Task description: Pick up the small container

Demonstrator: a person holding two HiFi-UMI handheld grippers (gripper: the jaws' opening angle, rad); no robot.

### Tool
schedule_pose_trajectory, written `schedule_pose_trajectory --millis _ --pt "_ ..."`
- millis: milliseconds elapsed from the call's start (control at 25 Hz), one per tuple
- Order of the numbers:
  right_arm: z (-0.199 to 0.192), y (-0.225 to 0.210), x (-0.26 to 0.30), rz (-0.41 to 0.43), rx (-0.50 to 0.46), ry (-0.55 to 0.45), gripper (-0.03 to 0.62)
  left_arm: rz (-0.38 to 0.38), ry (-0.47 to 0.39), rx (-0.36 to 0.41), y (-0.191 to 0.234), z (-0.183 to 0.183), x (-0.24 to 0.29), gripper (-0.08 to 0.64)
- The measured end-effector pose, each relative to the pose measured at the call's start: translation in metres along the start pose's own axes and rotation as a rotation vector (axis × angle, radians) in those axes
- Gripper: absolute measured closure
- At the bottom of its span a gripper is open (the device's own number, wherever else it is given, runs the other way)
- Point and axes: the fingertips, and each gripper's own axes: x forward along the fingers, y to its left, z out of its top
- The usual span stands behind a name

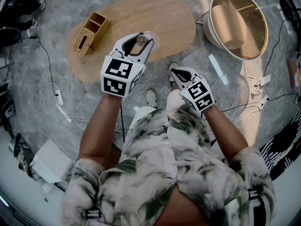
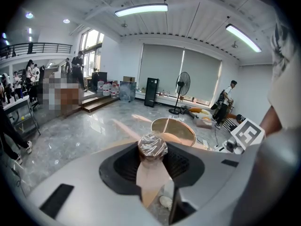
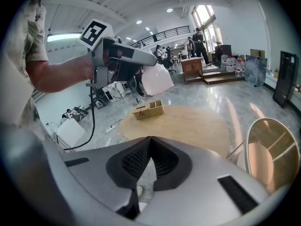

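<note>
Left gripper view: left gripper [image 2: 151, 150] is clamped on the container [image 2: 152, 145], a small round tub with crinkled clear film on top. Pads press it from both sides. Right gripper view: right gripper [image 3: 149, 144] has jaws together with nothing between them, aimed down at the grey floor [image 3: 221, 95].

Head view: a person in a patterned shirt [image 1: 160, 164] holds both grippers out front. The left one is ahead and higher, with the container [image 1: 140, 40] at its tips, held in the air over the near edge of the table [image 1: 164, 18]. The right gripper is lower and closer to the body, well apart from the left, over the floor just beside a shoe [image 1: 151, 98].

The table is an oval wood top. A box [image 1: 91, 33], wooden with compartments, sits at its left end, well apart from the container. A round chair [image 1: 237, 22] stands right of the table. Cables [image 1: 254, 102] run over the floor at right.

Far back in the left gripper view, a fan [image 2: 182, 81] stands by the windows, with people along the left wall.
</note>
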Motion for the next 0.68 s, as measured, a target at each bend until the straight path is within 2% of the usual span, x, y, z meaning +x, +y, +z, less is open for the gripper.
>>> schedule_pose_trajectory --millis 680 --pt "-0.003 -0.031 0.004 0.018 -0.002 0.012 0.571 0.021 0.005 -0.024 0.007 0.003 0.029 0.408"
